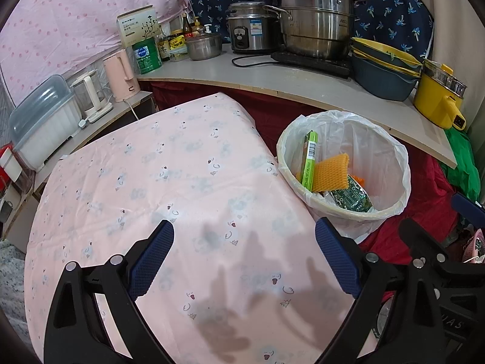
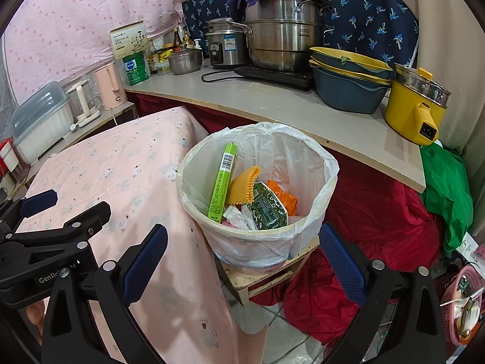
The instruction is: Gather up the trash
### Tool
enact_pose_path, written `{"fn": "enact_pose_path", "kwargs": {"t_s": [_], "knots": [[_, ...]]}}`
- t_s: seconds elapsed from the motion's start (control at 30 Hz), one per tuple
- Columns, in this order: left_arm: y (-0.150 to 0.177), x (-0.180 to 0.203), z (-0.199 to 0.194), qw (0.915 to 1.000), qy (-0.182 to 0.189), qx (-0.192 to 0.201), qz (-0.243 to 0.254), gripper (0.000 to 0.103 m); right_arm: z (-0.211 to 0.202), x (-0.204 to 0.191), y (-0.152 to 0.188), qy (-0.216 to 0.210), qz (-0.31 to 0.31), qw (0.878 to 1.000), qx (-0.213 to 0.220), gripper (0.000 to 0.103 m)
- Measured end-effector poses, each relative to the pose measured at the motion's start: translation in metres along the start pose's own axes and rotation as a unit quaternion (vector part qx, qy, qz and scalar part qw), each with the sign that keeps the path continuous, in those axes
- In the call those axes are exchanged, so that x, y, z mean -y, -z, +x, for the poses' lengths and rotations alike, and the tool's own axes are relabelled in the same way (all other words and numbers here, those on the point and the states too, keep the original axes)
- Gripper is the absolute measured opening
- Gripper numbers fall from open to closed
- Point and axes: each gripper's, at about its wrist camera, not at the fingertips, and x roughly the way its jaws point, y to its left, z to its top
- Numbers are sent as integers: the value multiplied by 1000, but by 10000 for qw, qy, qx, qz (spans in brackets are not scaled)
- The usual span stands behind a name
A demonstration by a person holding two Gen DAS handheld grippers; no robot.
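A round bin lined with a white bag (image 1: 391, 163) (image 2: 303, 163) stands on a small wooden stool to the right of a table covered in pink cloth (image 1: 169, 182) (image 2: 121, 176). In the bin lie a green box (image 2: 222, 179) (image 1: 309, 160), an orange foam net (image 2: 242, 188) (image 1: 332, 173), a dark green packet (image 2: 268, 209) (image 1: 351, 198), an orange wrapper (image 2: 286, 200) and crumpled white paper. My left gripper (image 1: 244, 242) is open and empty above the pink cloth. My right gripper (image 2: 242, 245) is open and empty just in front of the bin.
A grey counter (image 2: 272, 103) behind holds steel pots (image 2: 282, 39), a rice cooker (image 2: 225, 47), stacked basins (image 2: 348, 85), a yellow electric pot (image 2: 415, 106) and bottles. Pink kettle (image 1: 119, 74) on the left shelf. Red cloth (image 2: 379, 212) hangs beneath; pink basket (image 2: 460, 300) lower right.
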Motion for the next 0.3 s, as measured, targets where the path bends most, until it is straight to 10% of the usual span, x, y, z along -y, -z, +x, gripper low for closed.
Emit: {"fn": "enact_pose_path", "kwargs": {"t_s": [0.3], "knots": [[5,0,3,10000,32,-9,18,90,1,0,0,3,2,10000,-2,97]]}}
